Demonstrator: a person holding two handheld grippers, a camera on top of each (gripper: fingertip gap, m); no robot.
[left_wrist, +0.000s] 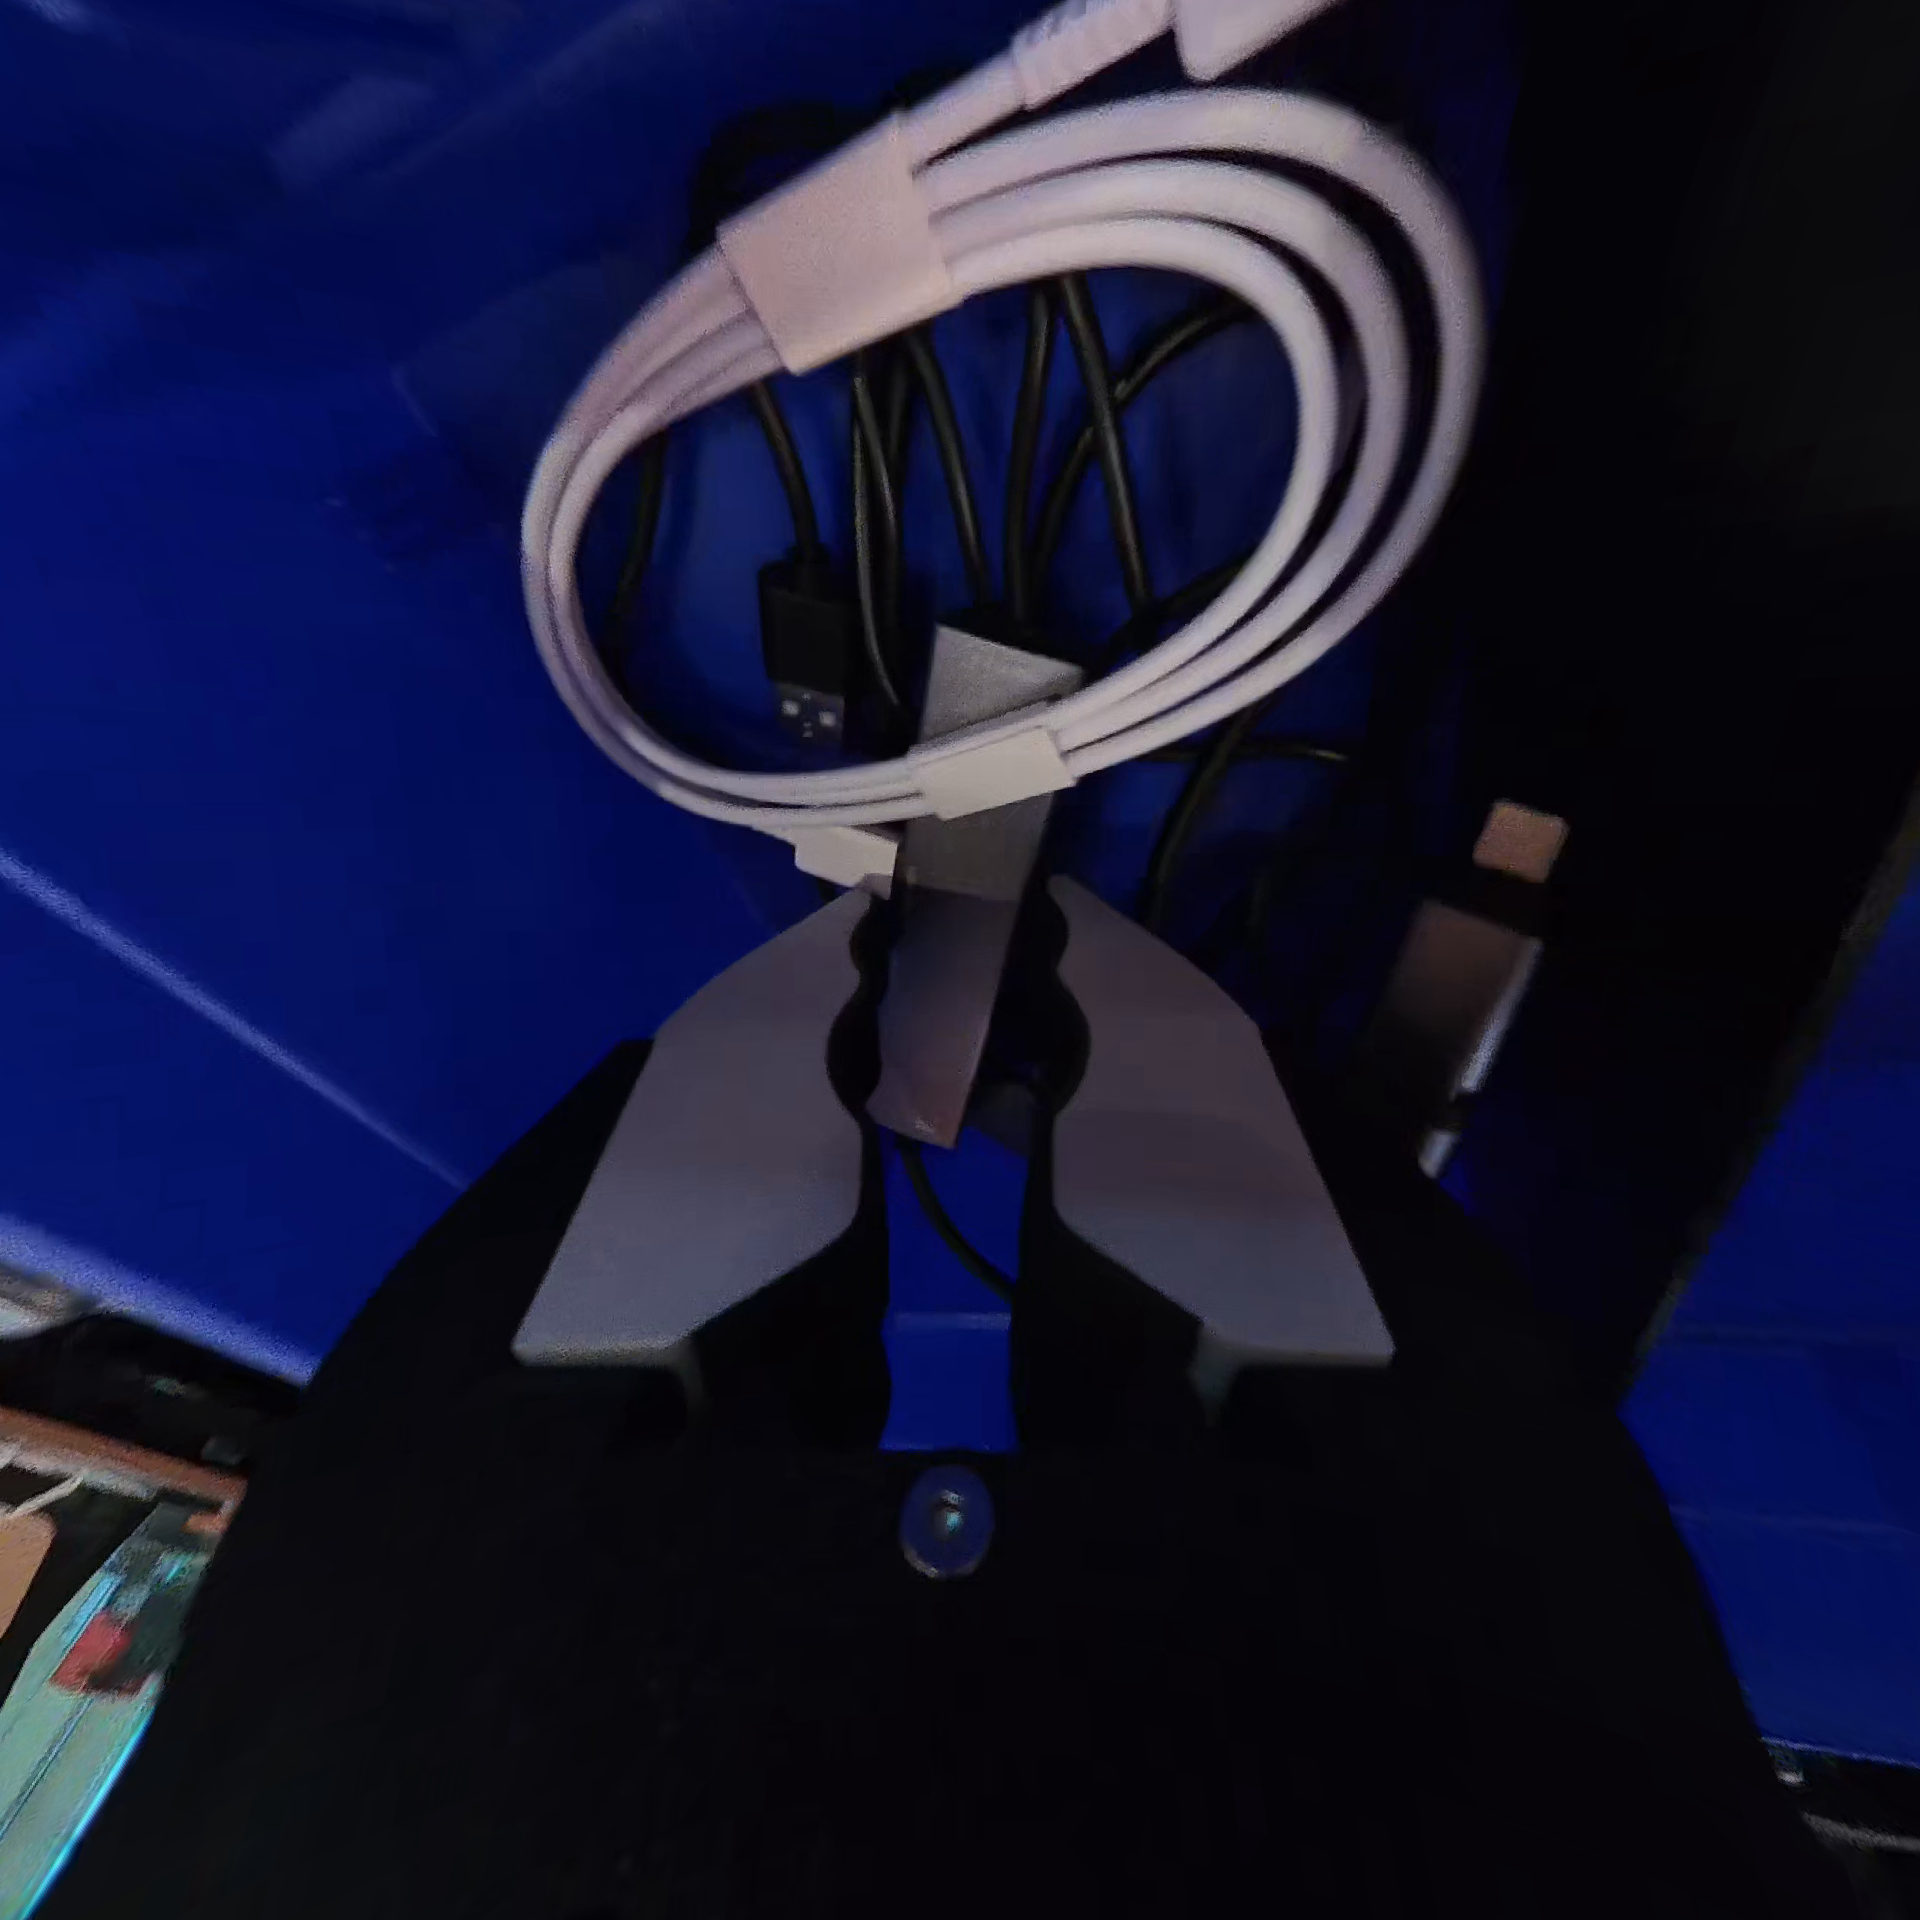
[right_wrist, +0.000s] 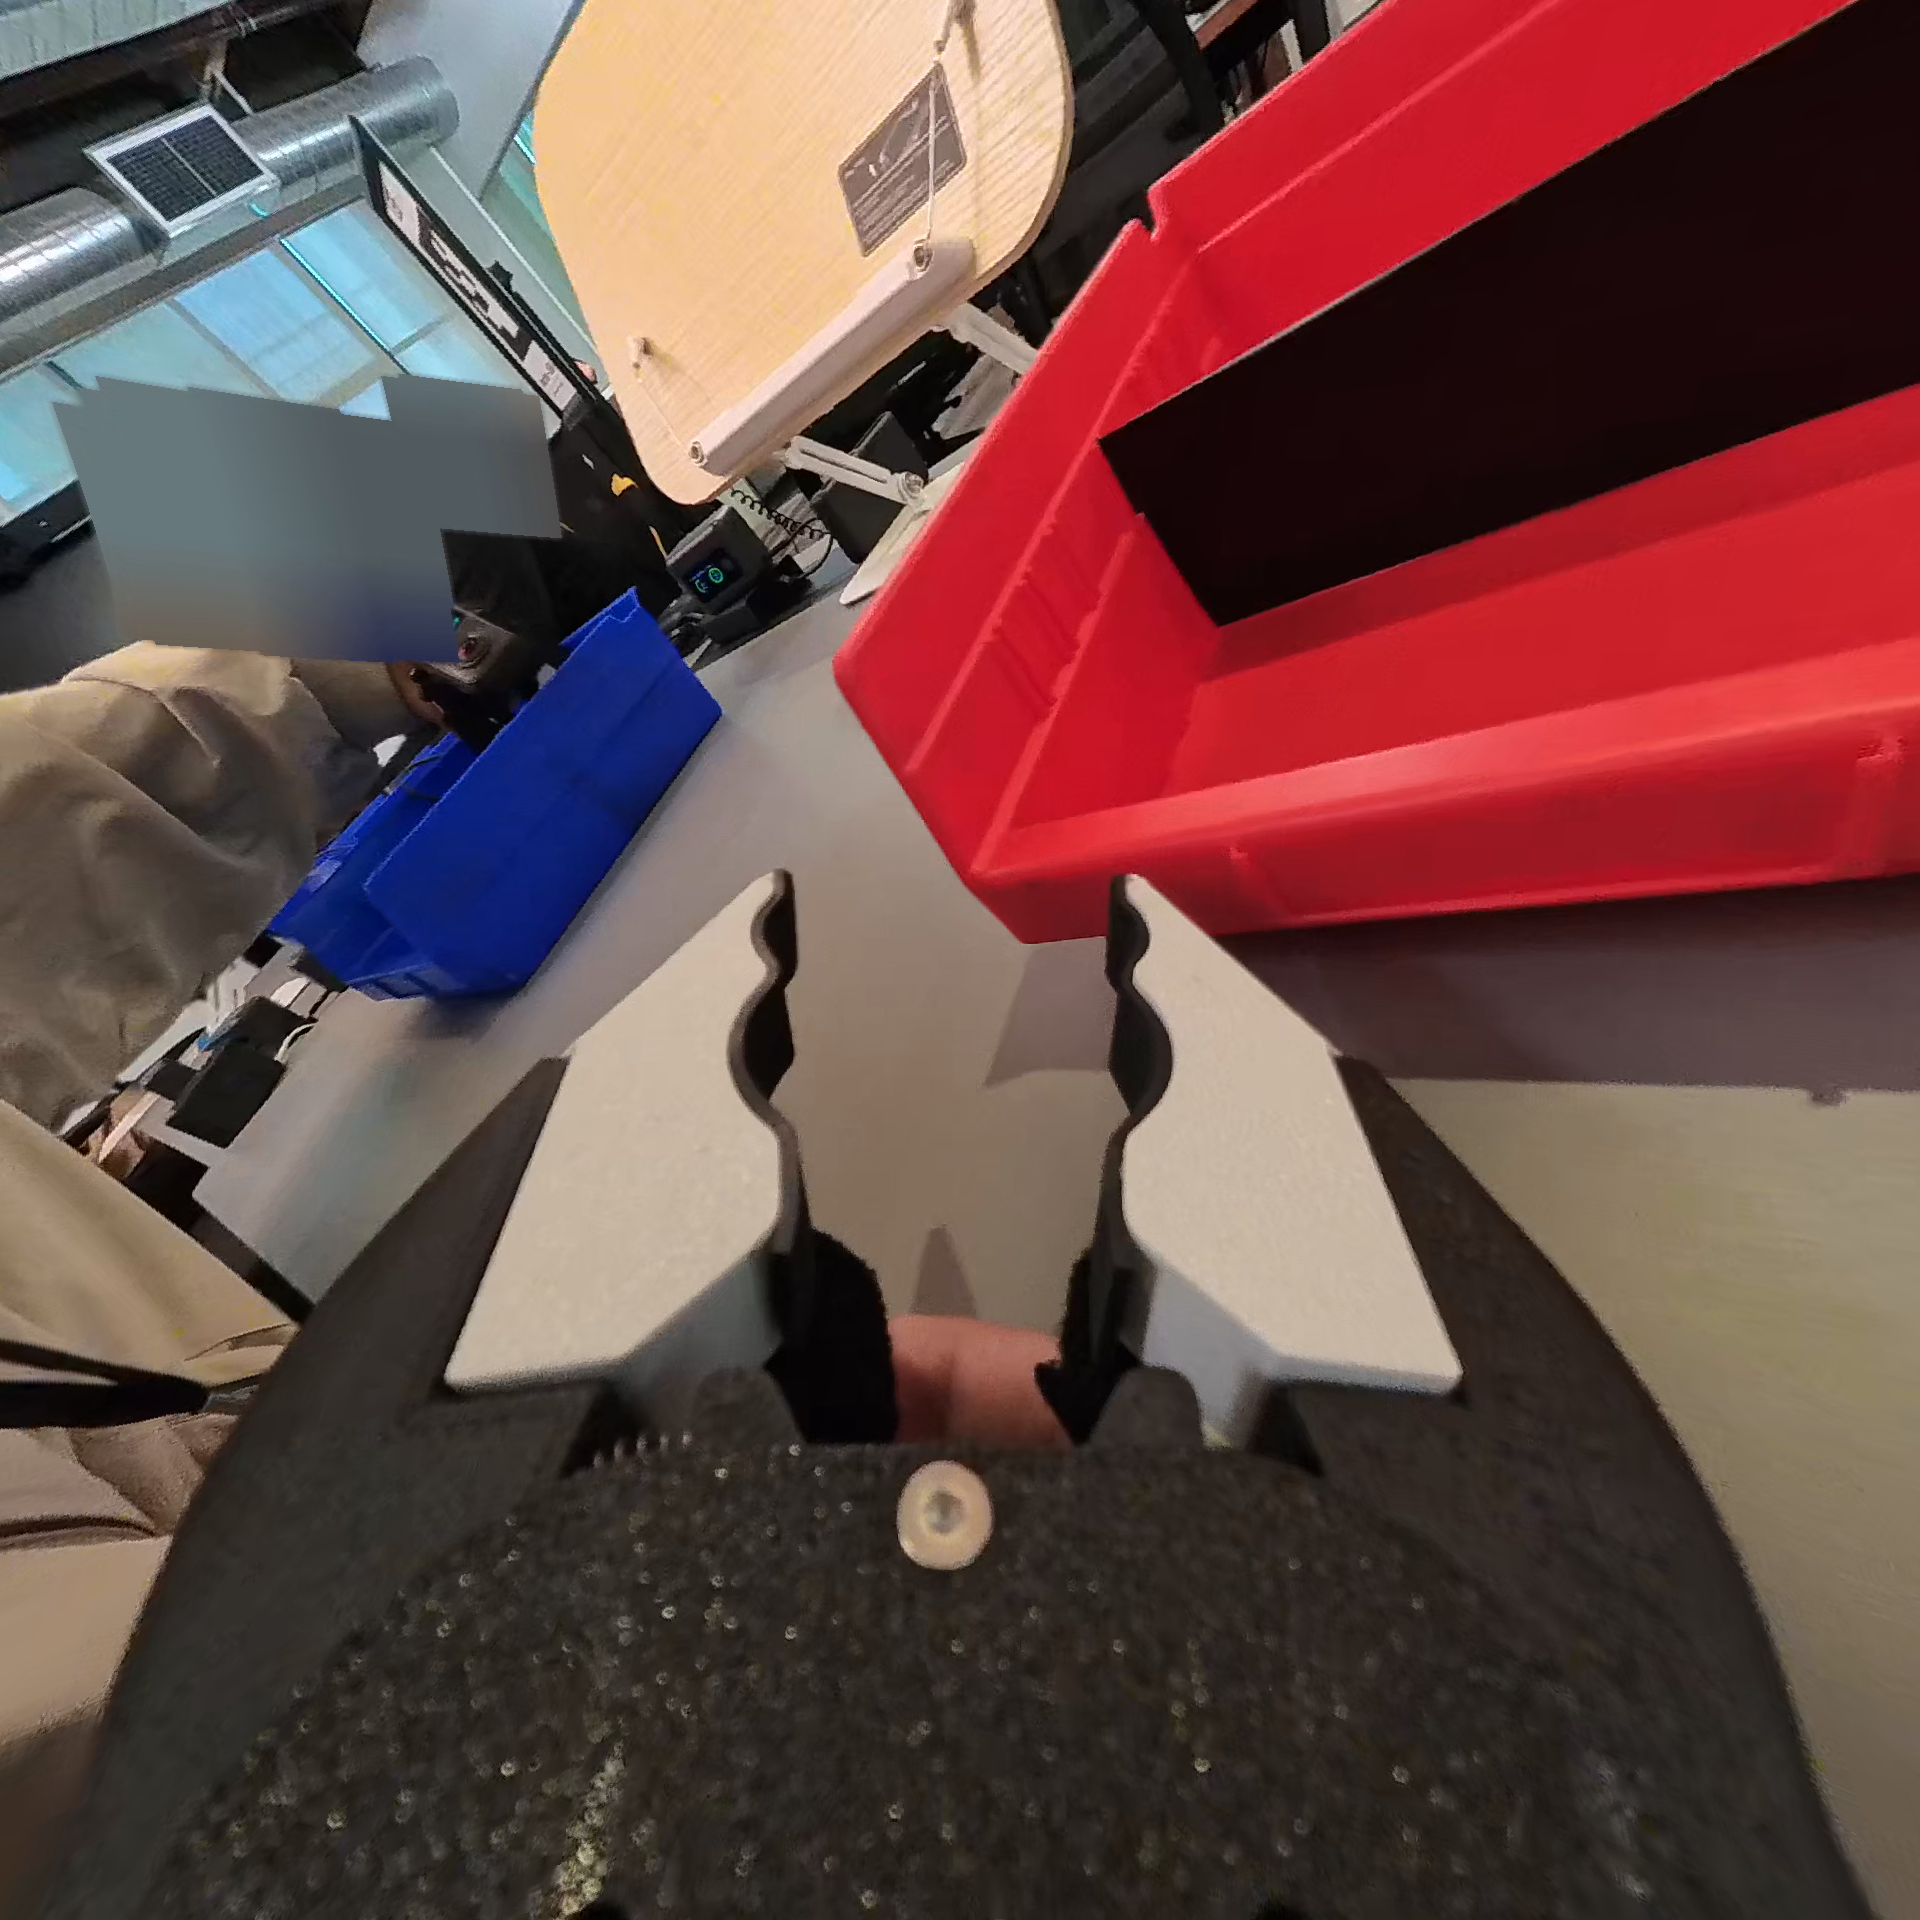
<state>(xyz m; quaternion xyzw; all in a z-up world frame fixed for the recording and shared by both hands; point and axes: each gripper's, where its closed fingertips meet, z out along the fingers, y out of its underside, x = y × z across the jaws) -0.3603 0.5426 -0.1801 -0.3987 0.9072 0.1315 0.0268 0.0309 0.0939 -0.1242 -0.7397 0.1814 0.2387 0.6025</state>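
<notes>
In the left wrist view my left gripper (left_wrist: 956, 909) is inside a blue bin (left_wrist: 312, 623), shut on a flat grey block (left_wrist: 951, 997). A coiled white cable (left_wrist: 1351, 416) with white ties crosses the block's far end; I cannot tell whether the two are joined. Loose black cables (left_wrist: 1029, 436) and a black USB plug (left_wrist: 805, 665) lie behind the coil. In the right wrist view my right gripper (right_wrist: 951, 888) is open and empty just above the grey table (right_wrist: 894, 831), close to the near corner of a red bin (right_wrist: 1455, 821).
The red bin holds a black divider (right_wrist: 1507, 436). The blue bin (right_wrist: 540, 821) stands to the left on the table, with a person's beige sleeve (right_wrist: 135, 831) reaching into it. A grey cable connector (left_wrist: 1465, 987) lies at the right in the blue bin. A tilted wooden board (right_wrist: 790, 208) stands behind. Tip to tip, the grippers are about 60 cm apart. The black USB plug (left_wrist: 805, 665) is about 4 cm from my left fingertips and 55 cm from my right.
</notes>
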